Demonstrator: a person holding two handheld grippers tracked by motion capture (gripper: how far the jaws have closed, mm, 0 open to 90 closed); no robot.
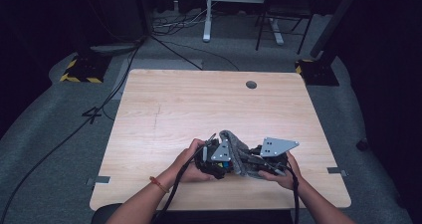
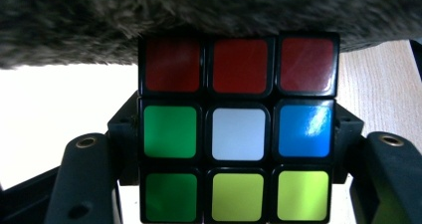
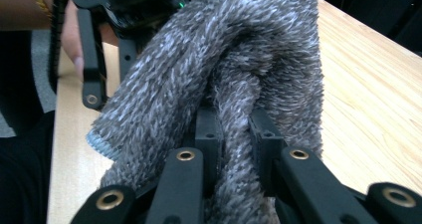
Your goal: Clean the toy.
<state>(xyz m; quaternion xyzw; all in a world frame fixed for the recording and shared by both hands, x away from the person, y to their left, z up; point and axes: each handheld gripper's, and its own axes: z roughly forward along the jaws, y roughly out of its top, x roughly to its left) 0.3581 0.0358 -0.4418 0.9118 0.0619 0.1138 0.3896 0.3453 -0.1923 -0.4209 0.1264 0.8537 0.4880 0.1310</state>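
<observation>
The left gripper (image 1: 219,160) squeezes a puzzle cube (image 2: 238,129) tight between its jaws. The right gripper (image 1: 251,159) pinches a fuzzy grey cloth (image 3: 234,69). The cloth lies on top of the cube, low over the wooden table (image 1: 199,104), near the front edge.

Room dim, table (image 1: 209,104) lit from above; close cloth (image 2: 209,15) blurred, maybe overexposed behind.

Fuzzy grey cloth (image 3: 239,69) draped over glossy plastic cube (image 2: 238,129); matt black plastic jaws; pale, smooth wood-grain table (image 1: 199,104) beneath cloth.
</observation>
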